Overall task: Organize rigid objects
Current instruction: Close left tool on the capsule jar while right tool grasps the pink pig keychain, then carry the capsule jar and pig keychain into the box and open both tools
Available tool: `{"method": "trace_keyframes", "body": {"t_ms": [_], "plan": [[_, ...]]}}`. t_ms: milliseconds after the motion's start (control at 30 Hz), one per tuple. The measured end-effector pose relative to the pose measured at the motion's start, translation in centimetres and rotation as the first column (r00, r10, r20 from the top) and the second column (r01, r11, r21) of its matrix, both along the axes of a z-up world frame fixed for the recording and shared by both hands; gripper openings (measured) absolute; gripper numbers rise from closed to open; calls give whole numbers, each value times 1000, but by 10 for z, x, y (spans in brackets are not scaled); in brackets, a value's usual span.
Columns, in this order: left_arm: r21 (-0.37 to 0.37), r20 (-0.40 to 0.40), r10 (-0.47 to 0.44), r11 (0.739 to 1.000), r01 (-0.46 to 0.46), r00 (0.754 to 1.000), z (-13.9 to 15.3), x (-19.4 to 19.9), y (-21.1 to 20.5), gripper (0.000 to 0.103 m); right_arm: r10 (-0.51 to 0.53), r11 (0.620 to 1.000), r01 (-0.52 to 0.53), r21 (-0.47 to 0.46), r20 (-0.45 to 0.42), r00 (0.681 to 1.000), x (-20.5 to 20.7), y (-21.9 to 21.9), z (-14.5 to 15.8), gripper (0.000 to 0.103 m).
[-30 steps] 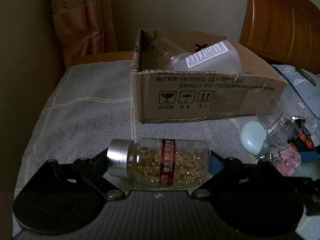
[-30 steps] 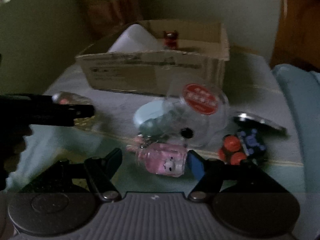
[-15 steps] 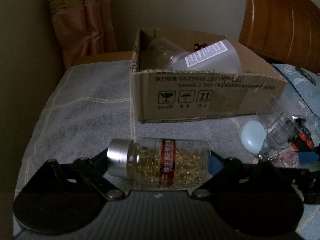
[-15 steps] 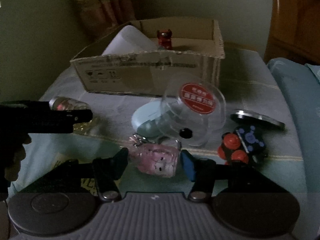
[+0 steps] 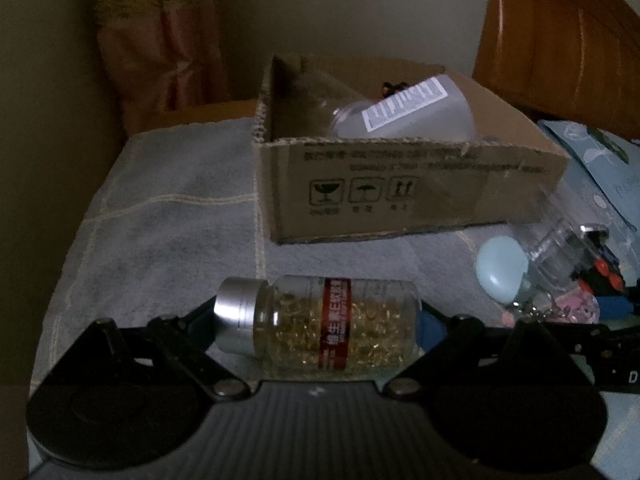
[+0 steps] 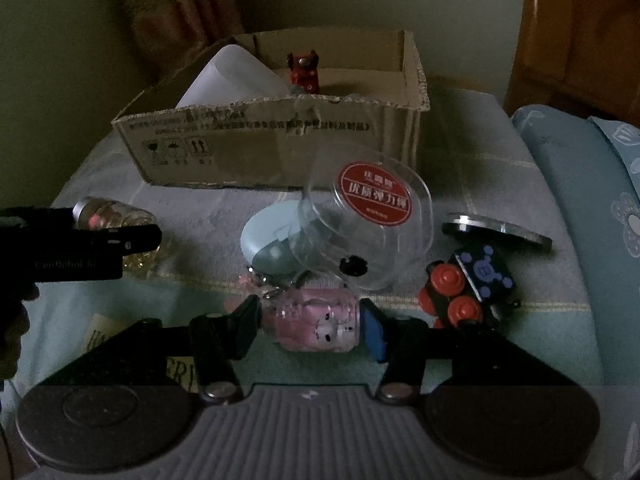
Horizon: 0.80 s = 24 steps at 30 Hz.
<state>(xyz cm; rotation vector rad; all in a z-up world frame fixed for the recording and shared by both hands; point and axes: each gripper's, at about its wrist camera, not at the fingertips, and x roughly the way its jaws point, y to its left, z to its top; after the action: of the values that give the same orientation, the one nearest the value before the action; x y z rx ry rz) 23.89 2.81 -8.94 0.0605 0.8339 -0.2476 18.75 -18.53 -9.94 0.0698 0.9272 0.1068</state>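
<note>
A clear capsule bottle with a silver cap and red label lies sideways between the fingers of my left gripper, which grips it by cap and base. In the right wrist view that bottle shows at the left behind a black finger. My right gripper has a pink keychain figure between its pads. Its jaws are closing and both pads press on the figure's sides. Behind stands an open cardboard box with a white bottle and a small red figure inside.
On the grey-blue cloth lie a clear round tub with a red label, a pale blue egg-shaped case, a black cube with red buttons and a flat metal disc. A blue pillow and a wooden headboard bound the right side.
My right gripper's jaws have come together from wide apart onto the pink figure. The left gripper and its bottle have not moved.
</note>
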Motion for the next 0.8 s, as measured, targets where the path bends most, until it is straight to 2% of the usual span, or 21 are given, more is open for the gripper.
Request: {"method": "trace_keyframes", "body": {"t_ms": [300, 567, 667, 800], "plan": [[12, -76, -106, 994, 107, 991, 20, -12, -6, 93, 142, 990, -142, 6, -25, 990, -6, -8, 28, 58], [23, -70, -195, 980, 197, 978, 55, -26, -11, 93, 230, 973, -230, -11, -15, 973, -6, -10, 65, 58], [29, -65, -211, 977, 213, 975, 65, -29, -13, 93, 240, 971, -240, -5, 7, 971, -1, -14, 85, 58], [55, -52, -243, 968, 245, 969, 74, -31, -18, 93, 247, 968, -245, -51, 54, 967, 11, -15, 111, 58]]}}
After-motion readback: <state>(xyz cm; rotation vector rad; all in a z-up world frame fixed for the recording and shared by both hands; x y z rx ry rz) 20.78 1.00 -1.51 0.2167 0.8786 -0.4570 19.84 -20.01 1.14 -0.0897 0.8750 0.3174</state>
